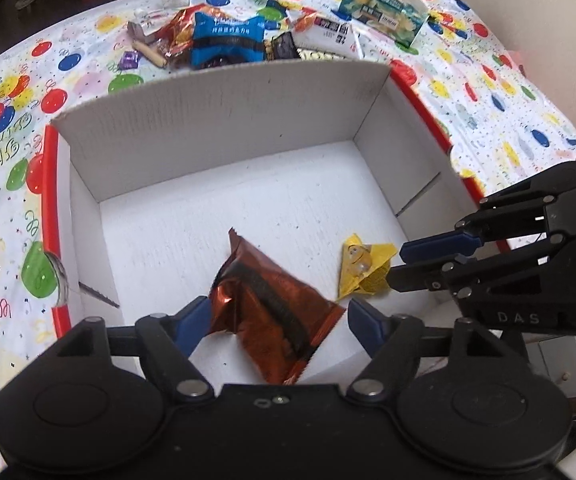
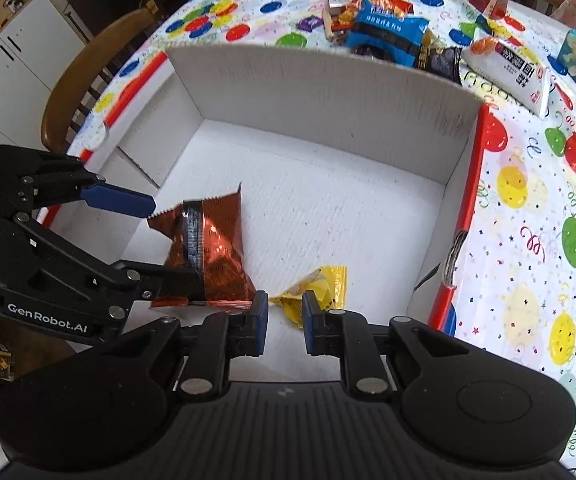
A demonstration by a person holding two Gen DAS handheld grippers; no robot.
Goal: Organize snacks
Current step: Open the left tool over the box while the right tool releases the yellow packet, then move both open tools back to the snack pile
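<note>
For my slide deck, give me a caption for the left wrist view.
Open left gripper straddles a red foil snack packet inside the white box, yellow packet alongside.

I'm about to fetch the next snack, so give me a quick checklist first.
1. Left hand-held gripper open around the copper packet: ok.
2. Copper packet resting on the box floor: cannot tell.
3. Right hand-held gripper open near the yellow packet: ok.
4. Yellow packet inside the box: ok.
5. Snack pile waiting behind the box: ok.
</note>
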